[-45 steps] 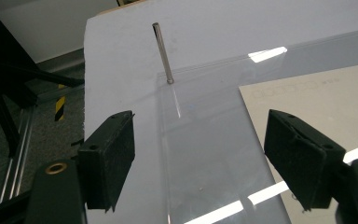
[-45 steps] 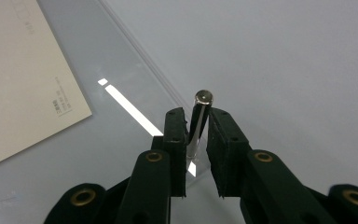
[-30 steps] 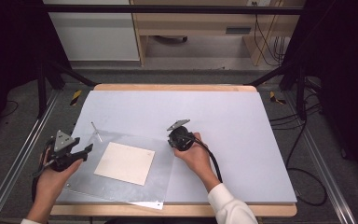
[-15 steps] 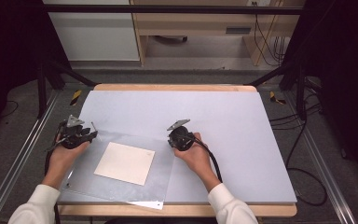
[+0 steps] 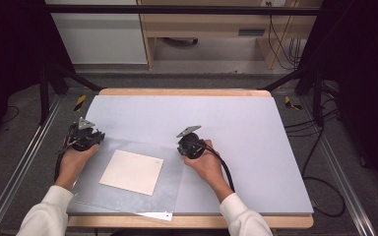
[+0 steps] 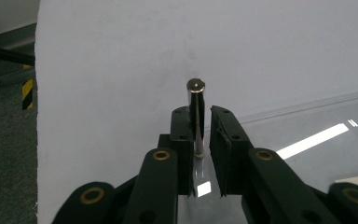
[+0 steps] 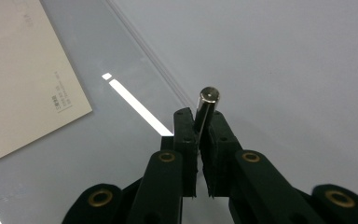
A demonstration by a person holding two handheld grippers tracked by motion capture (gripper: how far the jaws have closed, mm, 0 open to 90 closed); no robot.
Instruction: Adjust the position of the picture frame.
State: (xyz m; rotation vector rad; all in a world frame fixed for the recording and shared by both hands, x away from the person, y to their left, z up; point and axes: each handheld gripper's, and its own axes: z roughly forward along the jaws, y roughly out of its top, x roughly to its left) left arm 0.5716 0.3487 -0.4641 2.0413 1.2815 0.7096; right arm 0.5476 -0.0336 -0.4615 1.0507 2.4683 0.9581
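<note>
Left tongs (image 5: 89, 139) now sit at the far-left corner of the clear plastic sheet (image 5: 128, 201); a second ago they were lower and off the sheet's left side, so the left hand (image 5: 71, 162) has moved up and in. Right tongs (image 5: 189, 145) have not shifted, parked at the sheet's far-right edge. In the left gripper view the left tongs (image 6: 200, 135) pinch a short shiny metal rod (image 6: 196, 100) upright between nearly closed jaws, its tip sticking out past them over the pale grey worktop (image 6: 121, 56), just beyond the sheet edge. In the right gripper view the right tongs (image 7: 200, 133) are pressed tight on a second shiny metal rod (image 7: 207, 105), held just over the sheet's edge. The cream square card (image 5: 132, 171) lies flat under or on the sheet, between both hands, untouched. Judgement: both rods now line up at the sheet's two far corners, so the setup looks ready for lowering the rods onto it, probably to pin or roll the sheet.
</note>
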